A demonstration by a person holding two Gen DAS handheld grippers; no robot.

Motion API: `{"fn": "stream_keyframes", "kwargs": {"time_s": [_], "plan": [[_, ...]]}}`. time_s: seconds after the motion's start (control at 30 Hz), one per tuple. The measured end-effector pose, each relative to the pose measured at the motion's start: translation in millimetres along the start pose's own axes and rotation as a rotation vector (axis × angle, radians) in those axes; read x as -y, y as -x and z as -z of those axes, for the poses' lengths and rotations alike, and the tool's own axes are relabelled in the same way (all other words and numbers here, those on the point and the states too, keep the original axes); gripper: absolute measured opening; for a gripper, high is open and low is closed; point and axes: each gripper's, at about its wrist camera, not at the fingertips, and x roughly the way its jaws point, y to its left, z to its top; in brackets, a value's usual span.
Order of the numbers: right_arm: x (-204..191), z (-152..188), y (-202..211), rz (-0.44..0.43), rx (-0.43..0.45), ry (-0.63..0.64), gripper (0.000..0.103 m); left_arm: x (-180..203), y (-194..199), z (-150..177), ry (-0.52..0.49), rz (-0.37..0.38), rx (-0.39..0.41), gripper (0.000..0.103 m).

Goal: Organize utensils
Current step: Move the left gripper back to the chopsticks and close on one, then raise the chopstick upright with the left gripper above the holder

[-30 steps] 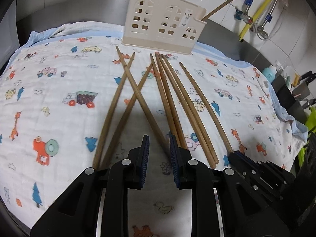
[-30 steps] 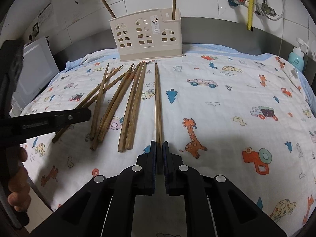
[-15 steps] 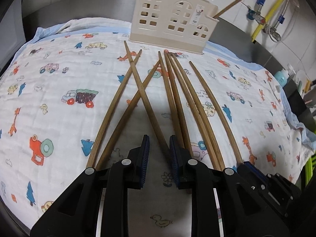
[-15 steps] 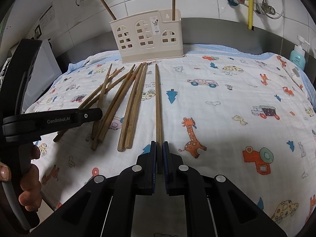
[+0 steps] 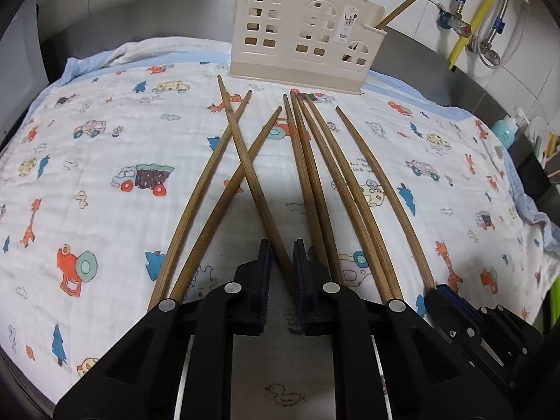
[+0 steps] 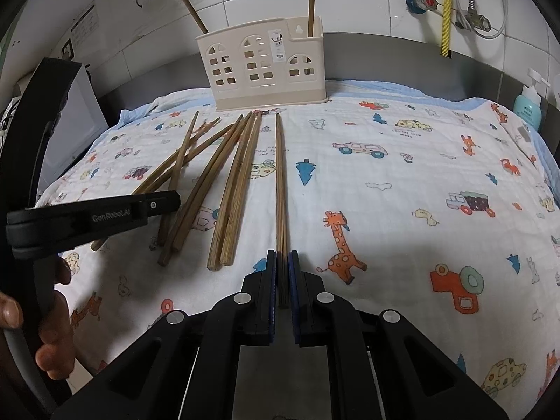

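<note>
Several brown wooden chopsticks (image 5: 315, 182) lie fanned on a cartoon-print cloth (image 5: 105, 147) in front of a cream utensil holder (image 5: 304, 35). My left gripper (image 5: 282, 248) is closing its jaws around the thick end of the chopstick that crosses two others (image 5: 252, 171); a thin gap still shows beside it. My right gripper (image 6: 282, 259) is shut on the lone rightmost chopstick (image 6: 281, 189), which lies flat on the cloth. The holder (image 6: 266, 63) has two chopsticks (image 6: 310, 0) standing in it. The right gripper (image 5: 441, 294) also shows at the lower right of the left wrist view.
A person's hand (image 6: 52, 332) grips the left tool's handle at the left edge. Behind the cloth are a tiled wall, a yellow hose (image 6: 445, 7) with valves, and a blue soap bottle (image 6: 528, 105) at the right. A white appliance (image 6: 70, 122) stands at the left.
The left gripper's jaws have narrowed around the crossing chopstick, and the gripper has edged slightly closer to the chopsticks. The right gripper and its chopstick have not moved.
</note>
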Motion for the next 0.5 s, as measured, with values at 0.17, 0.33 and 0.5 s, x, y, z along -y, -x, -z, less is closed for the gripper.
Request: {"fn": "stream_keyframes", "kwargs": {"time_s": [0.17,0.33,0.5], "plan": [[-2,0,7,0.003,0.010,-0.002,0.007,-12,2,1,0.025,0.045,-0.011,0.006],[-4,-3,12,0.014,0.019,0.003,0.007,-8,1,3,0.000,0.020,-0.014,0.007],[-4,-3,11,0.020,0.013,-0.001,0.007,-5,1,4,-0.018,0.006,-0.007,0.008]]}}
